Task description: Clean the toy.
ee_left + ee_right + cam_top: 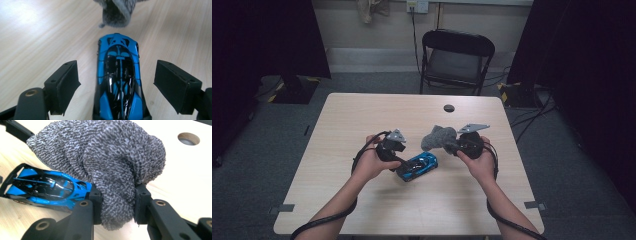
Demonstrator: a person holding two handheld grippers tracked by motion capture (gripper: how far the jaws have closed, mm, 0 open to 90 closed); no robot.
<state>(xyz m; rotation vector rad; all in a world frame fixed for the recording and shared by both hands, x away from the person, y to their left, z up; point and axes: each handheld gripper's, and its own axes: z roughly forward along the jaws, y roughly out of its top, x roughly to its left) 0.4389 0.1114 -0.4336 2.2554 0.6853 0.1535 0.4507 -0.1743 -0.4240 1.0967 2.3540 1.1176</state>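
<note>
A: Item one, at the left: left tool (398,161), jaws spread wide, one to each side of the toy car (417,166) and touching neither flank.

B: Describe the car.

A: Bright blue body, glossy black canopy and black panel lines, low and wedge-shaped. It sits on its wheels on the pale wooden surface (362,115), near the middle. In the left gripper view the toy car (119,77) runs lengthwise between the jaws, one end pointing towards the cloth (117,11).

B: Item two?

A: The cloth (438,137), grey, knobbly knit, bunched into a rounded lump, just right of the car. In the right gripper view the cloth (105,162) overhangs one end of the toy car (47,187).

B: And on the right?

A: Right tool (451,146), jaws pressed in on a hanging fold of the cloth, pinching it. The right tool (117,205) has knit bulging above and below the pads.
</note>
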